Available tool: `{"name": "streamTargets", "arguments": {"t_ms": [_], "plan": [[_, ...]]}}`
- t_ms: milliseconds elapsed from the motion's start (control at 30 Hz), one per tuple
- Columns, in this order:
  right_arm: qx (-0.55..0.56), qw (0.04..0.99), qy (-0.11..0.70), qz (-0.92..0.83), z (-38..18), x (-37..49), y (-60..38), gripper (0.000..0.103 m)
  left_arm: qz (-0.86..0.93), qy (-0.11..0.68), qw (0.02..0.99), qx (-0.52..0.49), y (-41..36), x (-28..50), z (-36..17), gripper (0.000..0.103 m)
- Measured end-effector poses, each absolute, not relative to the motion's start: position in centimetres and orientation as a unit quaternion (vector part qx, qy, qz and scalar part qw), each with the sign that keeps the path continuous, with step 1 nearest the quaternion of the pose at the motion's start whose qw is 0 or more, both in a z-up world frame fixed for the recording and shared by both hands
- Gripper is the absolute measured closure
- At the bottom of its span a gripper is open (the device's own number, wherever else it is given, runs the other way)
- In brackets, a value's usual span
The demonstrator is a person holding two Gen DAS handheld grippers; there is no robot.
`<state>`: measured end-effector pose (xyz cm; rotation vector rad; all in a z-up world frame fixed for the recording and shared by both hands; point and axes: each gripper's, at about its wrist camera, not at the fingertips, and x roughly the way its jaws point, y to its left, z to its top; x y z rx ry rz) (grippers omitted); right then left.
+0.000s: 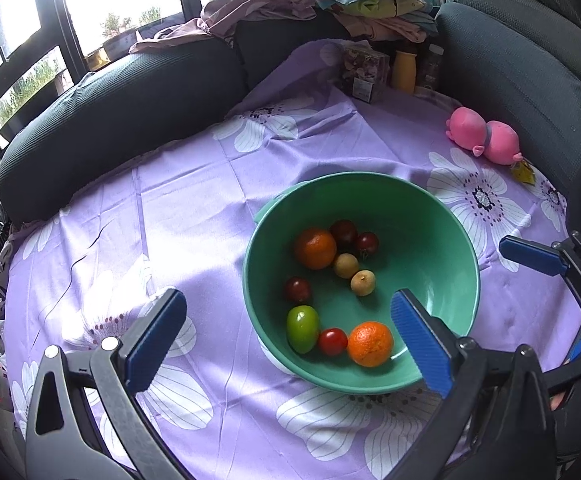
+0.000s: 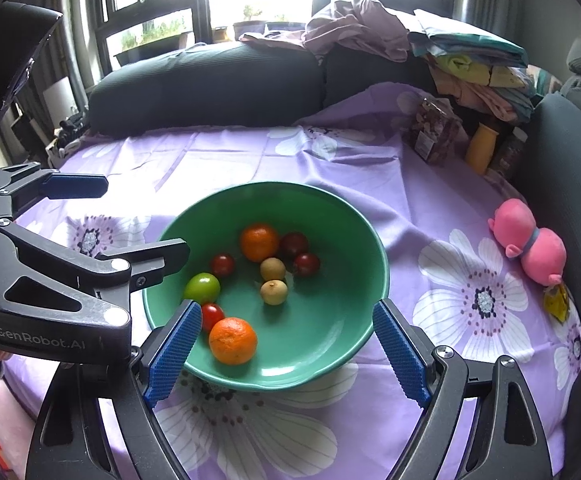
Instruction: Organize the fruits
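- The green bowl (image 2: 274,376) sits mid-surface on a purple floral cloth (image 2: 250,152), holding all the fruits (image 2: 233,340).
- Left gripper (image 1: 288,334) hangs wide, empty, at the bowl's left rim.
- Right gripper (image 2: 286,354) hangs wide, empty, over the near rim.

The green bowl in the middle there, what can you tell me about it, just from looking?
The green bowl is wide, round and smooth, glossy like glazed ceramic or plastic, with a thin rim and a small lip at one side. It sits upright on the purple flowered cloth. Inside lie two oranges, a green fruit, four small dark red ones and two small tan ones. Neither gripper seems to touch it; both hang open just above its near edge.
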<state>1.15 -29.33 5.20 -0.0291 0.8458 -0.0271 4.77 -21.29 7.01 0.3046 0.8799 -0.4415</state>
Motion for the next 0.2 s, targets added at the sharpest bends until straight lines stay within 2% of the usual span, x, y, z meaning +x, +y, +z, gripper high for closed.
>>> {"name": "streamTargets", "arguments": {"t_ms": [200], "plan": [[-0.01, 0.912, 0.411, -0.015, 5.2, 1.11, -29.44, 0.016, -0.216, 0.425, 0.868, 0.14, -21.5, 4.77, 6.92, 0.001]]}}
